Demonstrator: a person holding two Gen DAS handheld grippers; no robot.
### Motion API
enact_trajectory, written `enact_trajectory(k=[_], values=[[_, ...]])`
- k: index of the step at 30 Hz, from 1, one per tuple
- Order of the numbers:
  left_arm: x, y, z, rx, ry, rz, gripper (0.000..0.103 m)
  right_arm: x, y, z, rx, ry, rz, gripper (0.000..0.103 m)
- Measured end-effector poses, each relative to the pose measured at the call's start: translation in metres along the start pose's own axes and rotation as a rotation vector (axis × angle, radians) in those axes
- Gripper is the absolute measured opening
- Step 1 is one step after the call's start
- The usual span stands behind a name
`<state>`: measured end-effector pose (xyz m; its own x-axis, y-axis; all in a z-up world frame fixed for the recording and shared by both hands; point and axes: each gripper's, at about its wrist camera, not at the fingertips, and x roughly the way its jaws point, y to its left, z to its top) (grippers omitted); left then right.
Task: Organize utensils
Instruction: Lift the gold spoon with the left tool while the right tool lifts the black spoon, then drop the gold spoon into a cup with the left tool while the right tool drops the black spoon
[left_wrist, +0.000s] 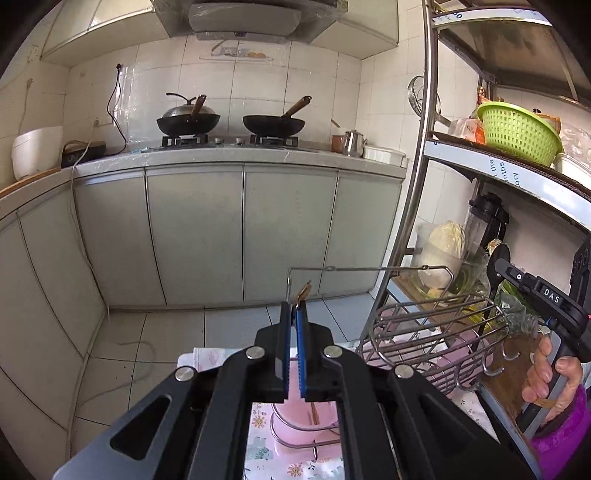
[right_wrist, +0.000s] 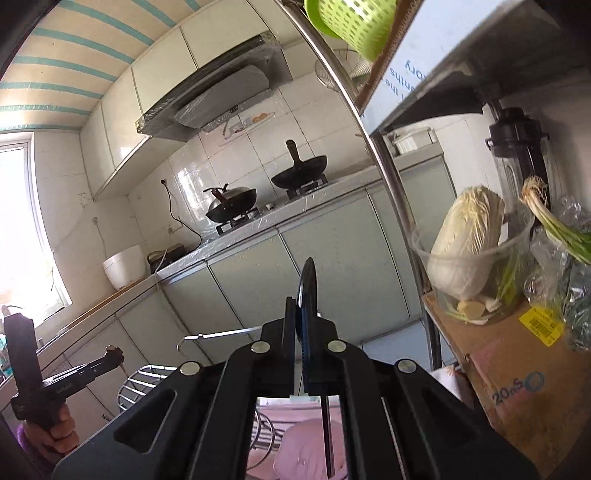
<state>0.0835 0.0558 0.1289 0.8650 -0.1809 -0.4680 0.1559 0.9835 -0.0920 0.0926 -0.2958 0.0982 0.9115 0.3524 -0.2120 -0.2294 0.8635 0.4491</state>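
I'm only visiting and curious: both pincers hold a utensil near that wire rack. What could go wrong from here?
1. The left gripper pinches a thin brown utensil near its end; it might slip or swing.
2. The right gripper holds a flat black utensil by its edge; it could twist loose.
3. Either utensil might snag the wire rack or its tall wire handle.

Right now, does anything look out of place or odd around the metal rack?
Yes. The wire utensil rack lies tipped on its side on the floral cloth, hooks pointing sideways. Each gripper is shut on a utensil, not yet stored.
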Motion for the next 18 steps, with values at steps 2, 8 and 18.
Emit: enact_trajectory(k=[2,8,18], values=[[0.008,0.001,-0.005,-0.012,0.030,0.005,0.003,0.000,-0.002,-0.008,0.010,0.041,-0.011,0.003],[0.023,0.000,-0.020,-0.026,0.105,-0.007,0.003,-0.001,-0.001,-0.022,0.004,0.128,-0.053,0.003],[0.022,0.003,-0.032,-0.109,0.177,-0.001,0.035,-0.006,0.001,-0.025,0.012,0.235,-0.076,0.009]])
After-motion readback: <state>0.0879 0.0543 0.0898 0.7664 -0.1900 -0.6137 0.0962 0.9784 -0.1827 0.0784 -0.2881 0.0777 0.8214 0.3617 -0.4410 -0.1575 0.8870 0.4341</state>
